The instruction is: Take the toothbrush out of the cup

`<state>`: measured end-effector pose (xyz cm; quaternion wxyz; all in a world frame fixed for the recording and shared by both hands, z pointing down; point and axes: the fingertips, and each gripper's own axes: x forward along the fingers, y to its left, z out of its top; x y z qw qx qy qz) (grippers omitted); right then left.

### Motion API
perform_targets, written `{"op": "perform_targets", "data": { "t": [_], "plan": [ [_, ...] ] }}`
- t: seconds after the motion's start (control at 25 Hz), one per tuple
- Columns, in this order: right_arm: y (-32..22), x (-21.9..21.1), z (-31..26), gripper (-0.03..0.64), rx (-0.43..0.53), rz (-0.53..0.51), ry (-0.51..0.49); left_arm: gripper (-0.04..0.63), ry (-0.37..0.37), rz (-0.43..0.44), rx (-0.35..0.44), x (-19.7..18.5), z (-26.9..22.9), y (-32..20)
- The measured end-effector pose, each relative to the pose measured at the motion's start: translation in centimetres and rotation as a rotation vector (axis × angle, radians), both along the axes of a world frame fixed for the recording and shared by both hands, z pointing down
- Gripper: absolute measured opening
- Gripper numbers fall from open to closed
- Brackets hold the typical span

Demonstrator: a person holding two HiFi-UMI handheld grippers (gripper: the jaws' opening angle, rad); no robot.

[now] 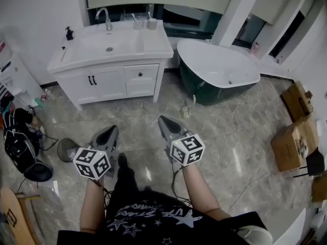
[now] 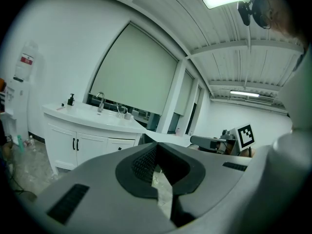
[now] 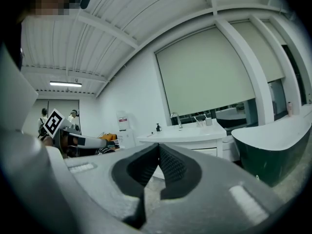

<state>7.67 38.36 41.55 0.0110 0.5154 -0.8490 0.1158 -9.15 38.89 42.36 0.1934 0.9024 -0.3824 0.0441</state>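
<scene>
We hold left gripper [image 1: 109, 130] and right gripper [image 1: 164, 120], both clenched, empty. Cup [image 1: 152, 24] on vanity [image 1: 153, 44] well ahead of both. Bathtub [image 1: 219, 65] ahead-right of right gripper.

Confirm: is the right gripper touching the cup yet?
Apart. Head view shows the right gripper over the floor, the cup far off on the vanity counter.

Head view steeply down; both gripper views near-level; all share distant vanity [image 1: 153, 44].
</scene>
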Motion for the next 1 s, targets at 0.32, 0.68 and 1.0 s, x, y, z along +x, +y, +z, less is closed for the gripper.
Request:
{"op": "perform_targets", "data": {
  "t": [0.32, 0.68, 1.0],
  "plan": [
    [-6.5, 0.3, 1.6, 0.000, -0.040, 0.044, 0.011, 0.006, 0.015, 0.014, -0.017, -0.5, 1.1, -7.3],
    [-16.8, -1.8, 1.9, 0.000, -0.068, 0.064, 0.018, 0.006, 0.026, 0.020, -0.048, -3.0, 1.4, -17.5],
    [-24.8, -4.3, 0.9, 0.000, -0.071, 0.089, 0.029, 0.006, 0.028, 0.044, -0.063, -5.8, 1.2, -25.4]
  ]
}}
